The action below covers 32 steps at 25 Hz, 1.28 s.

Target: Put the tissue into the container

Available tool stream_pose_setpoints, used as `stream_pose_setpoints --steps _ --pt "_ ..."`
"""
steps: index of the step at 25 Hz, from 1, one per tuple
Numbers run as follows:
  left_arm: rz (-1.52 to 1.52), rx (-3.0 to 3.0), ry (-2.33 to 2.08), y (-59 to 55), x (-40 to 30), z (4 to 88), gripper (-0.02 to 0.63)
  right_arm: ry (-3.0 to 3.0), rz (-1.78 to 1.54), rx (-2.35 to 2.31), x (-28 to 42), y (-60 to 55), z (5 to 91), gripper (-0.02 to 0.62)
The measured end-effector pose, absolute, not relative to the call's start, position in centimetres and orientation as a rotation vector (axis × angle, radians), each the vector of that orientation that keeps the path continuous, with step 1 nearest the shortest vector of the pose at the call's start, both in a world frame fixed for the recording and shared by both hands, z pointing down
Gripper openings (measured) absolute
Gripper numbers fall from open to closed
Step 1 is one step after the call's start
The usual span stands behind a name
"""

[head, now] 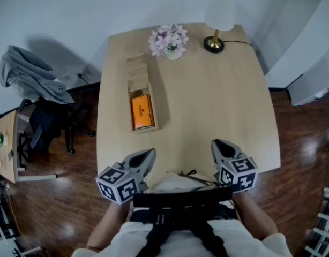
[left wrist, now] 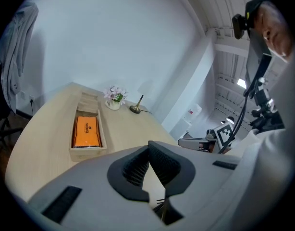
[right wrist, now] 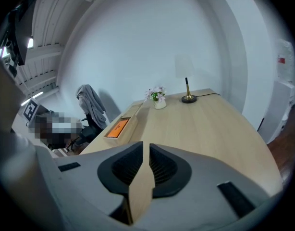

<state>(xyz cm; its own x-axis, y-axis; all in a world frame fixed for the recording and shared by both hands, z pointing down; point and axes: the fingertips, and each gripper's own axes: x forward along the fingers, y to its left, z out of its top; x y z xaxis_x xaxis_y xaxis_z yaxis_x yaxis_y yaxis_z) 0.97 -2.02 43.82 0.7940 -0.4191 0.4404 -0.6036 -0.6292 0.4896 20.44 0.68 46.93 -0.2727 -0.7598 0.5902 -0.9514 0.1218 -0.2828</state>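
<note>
A long wooden container (head: 137, 71) lies on the left half of the light wood table (head: 218, 100). An orange tissue pack (head: 142, 111) fills its near compartment. The container (left wrist: 87, 110) and pack (left wrist: 86, 131) lie ahead and to the left in the left gripper view. In the right gripper view the pack (right wrist: 116, 128) sits far left. My left gripper (head: 149, 153) hovers at the table's near edge, its jaws shut and empty (left wrist: 148, 146). My right gripper (head: 216, 143) is level with it, shut on nothing (right wrist: 142, 146). Something white and crumpled (head: 178, 182) lies between them; I cannot tell what it is.
A pot of pale flowers (head: 169, 40) and a brass lamp with a white shade (head: 218, 20) stand at the far edge. A chair draped with a grey garment (head: 30, 76) is left of the table. A white unit (head: 314, 84) stands to the right.
</note>
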Motion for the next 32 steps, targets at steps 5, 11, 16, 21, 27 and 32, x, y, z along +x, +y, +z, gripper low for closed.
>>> stream_pose_setpoints --steps 5,11,16,21,27,32 --pt "0.420 2.335 -0.711 -1.3 1.7 44.6 0.000 -2.110 0.882 1.670 20.2 0.9 46.9 0.000" --pt "0.480 2.363 -0.664 -0.4 2.7 45.0 0.000 -2.120 0.903 1.645 19.9 1.1 47.3 0.000" --pt "0.481 2.352 -0.673 -0.3 2.2 45.1 0.000 -2.129 0.914 1.616 19.2 1.2 47.3 0.000" --pt "0.471 2.349 -0.679 -0.5 1.7 45.3 0.000 -2.137 0.910 1.596 18.6 0.9 47.6 0.000" --pt "0.472 2.345 -0.684 -0.7 1.2 45.2 0.000 -2.127 0.900 1.576 18.0 0.8 47.9 0.000" --pt "0.473 2.348 -0.678 -0.8 1.0 45.1 0.000 -2.122 0.894 1.562 17.5 0.7 47.9 0.000"
